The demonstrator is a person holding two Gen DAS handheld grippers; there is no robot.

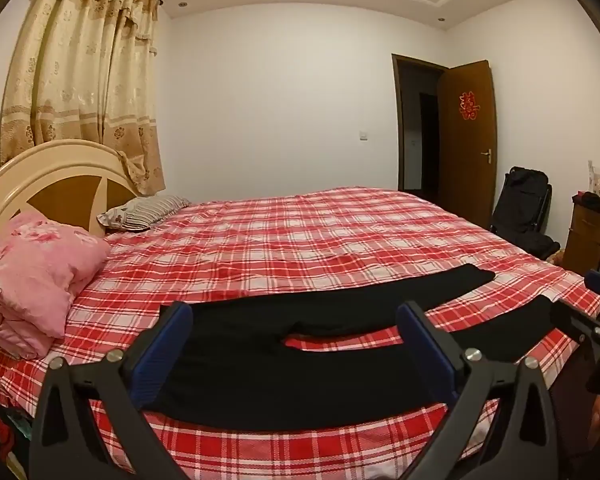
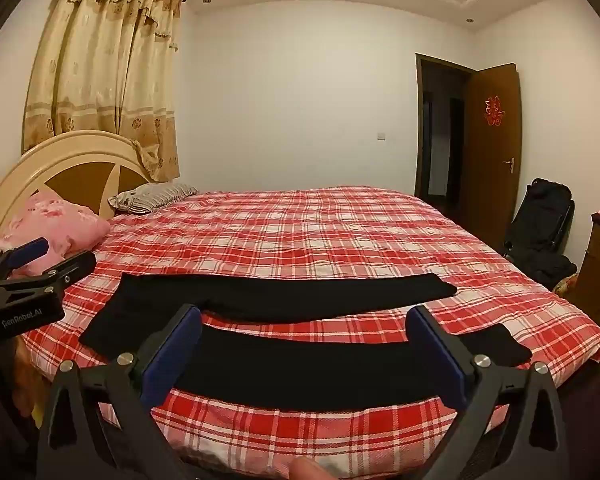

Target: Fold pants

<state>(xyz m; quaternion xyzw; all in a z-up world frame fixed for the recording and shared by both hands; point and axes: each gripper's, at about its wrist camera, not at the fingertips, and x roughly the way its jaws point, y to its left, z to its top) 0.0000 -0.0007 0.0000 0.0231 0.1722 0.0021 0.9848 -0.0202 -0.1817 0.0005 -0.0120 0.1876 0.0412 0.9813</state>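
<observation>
1. At the far left, a pink quilt [image 1: 32,280] sits bundled by the headboard [image 1: 48,164], well apart from the work.
2. The left gripper [image 1: 296,312] hovers with its jaws spread wide and nothing between them, aimed over the waist end of the pants [image 1: 260,360].
3. The pants lie flat and unfolded near the front edge of the plaid bed [image 1: 300,240], waist to the left, both legs running rightward with a strip of sheet showing between them.
4. The right gripper [image 2: 304,316] is likewise wide open and empty, poised over the near leg [image 2: 320,368]; the far leg [image 2: 300,296] lies just beyond it.
5. My judgement: no fold is made yet. Bringing one leg over the other and folding lengthwise both remain.
</observation>
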